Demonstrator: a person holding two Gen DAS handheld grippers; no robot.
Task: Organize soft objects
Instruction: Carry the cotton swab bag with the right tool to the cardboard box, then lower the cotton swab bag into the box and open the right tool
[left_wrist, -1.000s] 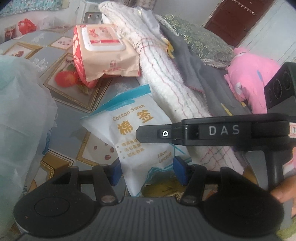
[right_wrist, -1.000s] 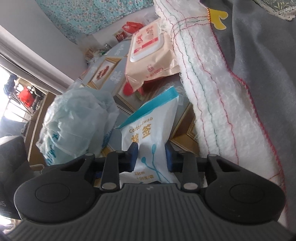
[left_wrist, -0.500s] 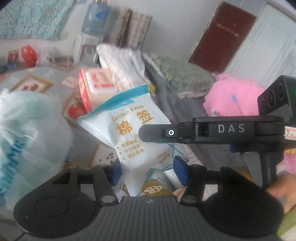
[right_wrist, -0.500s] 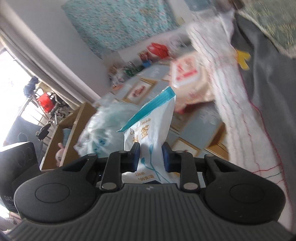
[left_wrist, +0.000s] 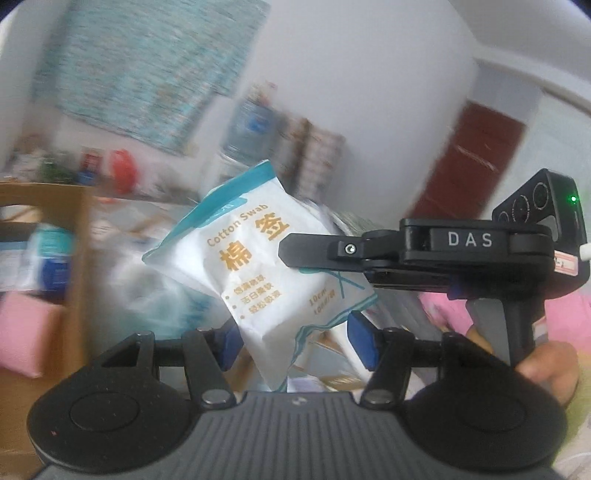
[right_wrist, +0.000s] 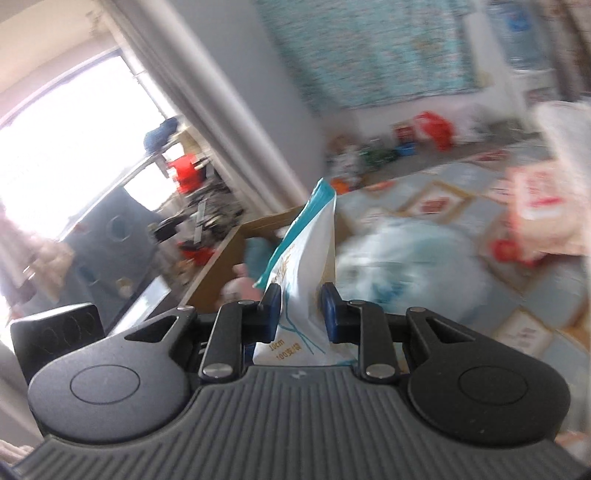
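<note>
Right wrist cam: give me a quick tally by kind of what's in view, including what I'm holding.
White-and-teal cotton swab pouch, clamped in the right gripper: 1
Pale blue crinkled plastic bag: 1
Peach wet-wipe pack: 1
Brown cardboard box: 1
Total: 4

The cotton swab pack (left_wrist: 258, 266) is a soft white pouch with a teal band along its sealed top edge, orange "Cotton Swab" lettering and thin teal line art near the bottom. It hangs in the air, tilted — teal top toward eleven o'clock in the left wrist view, lower corner toward five. In the right wrist view the same pouch (right_wrist: 303, 280) stands nearly edge-on and upright, its lower part pinched and creased — teal tip at twelve o'clock.
</note>
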